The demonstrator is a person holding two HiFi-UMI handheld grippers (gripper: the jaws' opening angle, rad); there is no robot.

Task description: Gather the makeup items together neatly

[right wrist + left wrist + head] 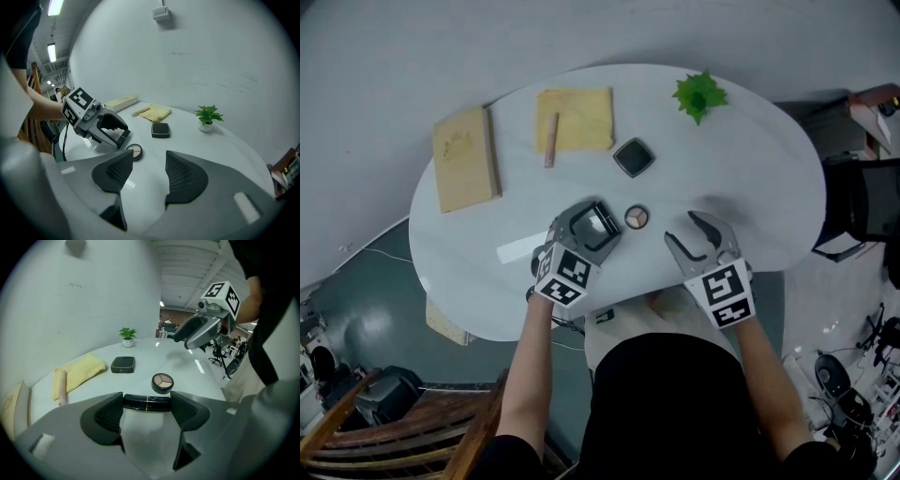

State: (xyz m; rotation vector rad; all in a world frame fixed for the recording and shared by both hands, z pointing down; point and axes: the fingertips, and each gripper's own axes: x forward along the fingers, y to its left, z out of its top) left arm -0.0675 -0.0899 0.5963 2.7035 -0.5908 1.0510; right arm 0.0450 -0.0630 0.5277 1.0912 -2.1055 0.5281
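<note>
My left gripper (592, 223) (146, 414) is shut on a black cosmetic tube (146, 402) (123, 137), held crosswise between its pads just above the white table (769, 178). A round eyeshadow compact (637, 217) (162, 382) (134, 151) lies just beyond the tube. Farther back sits a square black compact (634, 157) (123, 364) (160, 130). A pink tube (551, 141) (59, 386) rests on a yellow cloth (581, 117). My right gripper (698, 240) (147, 171) is open and holds nothing, to the right of the round compact.
A tan notebook (464, 157) lies at the table's back left and a small potted plant (699, 94) at the back right. A strip of white paper (520, 249) lies left of my left gripper. An office chair (862, 202) stands off the table's right edge.
</note>
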